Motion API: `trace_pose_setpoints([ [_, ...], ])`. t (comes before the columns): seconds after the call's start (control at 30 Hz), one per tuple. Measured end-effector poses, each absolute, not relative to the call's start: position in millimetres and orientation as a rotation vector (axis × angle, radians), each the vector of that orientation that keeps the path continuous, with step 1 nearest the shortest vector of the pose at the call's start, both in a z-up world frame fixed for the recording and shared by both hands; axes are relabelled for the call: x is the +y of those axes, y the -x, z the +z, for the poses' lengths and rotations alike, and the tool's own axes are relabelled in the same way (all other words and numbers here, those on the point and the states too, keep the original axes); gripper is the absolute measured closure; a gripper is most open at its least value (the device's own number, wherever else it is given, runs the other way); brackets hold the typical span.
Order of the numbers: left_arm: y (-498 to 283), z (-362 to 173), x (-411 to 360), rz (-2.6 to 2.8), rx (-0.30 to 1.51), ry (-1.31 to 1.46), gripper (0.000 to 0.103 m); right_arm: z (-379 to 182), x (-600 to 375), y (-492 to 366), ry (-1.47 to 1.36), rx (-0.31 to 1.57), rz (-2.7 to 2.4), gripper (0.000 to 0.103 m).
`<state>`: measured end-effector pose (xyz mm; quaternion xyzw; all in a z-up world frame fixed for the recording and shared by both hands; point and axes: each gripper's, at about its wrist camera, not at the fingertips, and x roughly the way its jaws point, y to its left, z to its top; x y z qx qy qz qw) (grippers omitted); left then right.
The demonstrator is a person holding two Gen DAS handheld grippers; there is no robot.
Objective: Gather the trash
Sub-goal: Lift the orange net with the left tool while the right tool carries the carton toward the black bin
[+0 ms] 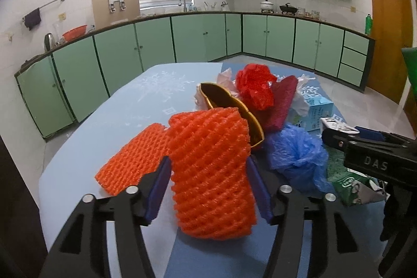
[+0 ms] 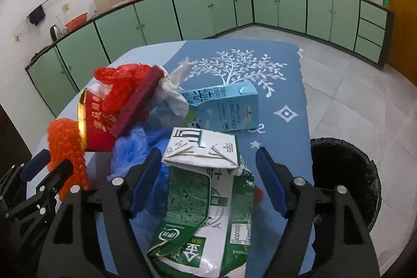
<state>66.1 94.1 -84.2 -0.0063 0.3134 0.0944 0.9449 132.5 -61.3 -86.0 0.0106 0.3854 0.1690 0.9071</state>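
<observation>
A pile of trash lies on a blue table. My left gripper (image 1: 208, 181) has its blue pads against both sides of an orange foam net sleeve (image 1: 211, 173), which also shows in the right wrist view (image 2: 66, 147). A second orange net (image 1: 133, 155) lies to its left. My right gripper (image 2: 208, 173) is open, its fingers on either side of a flattened green and white carton (image 2: 206, 202), not touching it. Behind lie a red and gold paper cup (image 2: 96, 121), a blue plastic bag (image 1: 297, 155), a red bag (image 1: 254, 87), and a light blue milk carton (image 2: 224, 106).
A black-lined trash bin (image 2: 344, 176) stands on the floor right of the table. White tissue (image 2: 172, 93) and a dark red pad (image 2: 138, 100) sit in the pile. Green kitchen cabinets (image 1: 198, 38) line the far walls. The right gripper's body (image 1: 375, 155) is close to the left one.
</observation>
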Motion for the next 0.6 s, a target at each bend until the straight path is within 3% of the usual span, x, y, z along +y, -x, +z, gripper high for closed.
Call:
trace_pose_setpoints([
  [0.07, -69, -87, 96, 0.177, 0.649, 0.024, 0.047, -89, -61, -134, -0.022, 0.812, 0.36, 0.038],
  [0.13, -69, -89, 98, 0.166, 0.653, 0.036, 0.061, -88, -60, -133, -0.023, 0.806, 0.376, 0.04],
  [0.2, -69, -90, 98, 0.161, 0.657, 0.039, 0.081, -84, -60, -130, -0.018, 0.794, 0.408, 0.052],
  [0.27, -68, -88, 98, 0.158, 0.653, 0.044, 0.086, -78, -60, -126, -0.017, 0.779, 0.422, 0.052],
  [0.6, -47, -51, 94, 0.157, 0.557, 0.04, 0.09, -42, -71, -106, -0.036, 0.697, 0.465, 0.052],
])
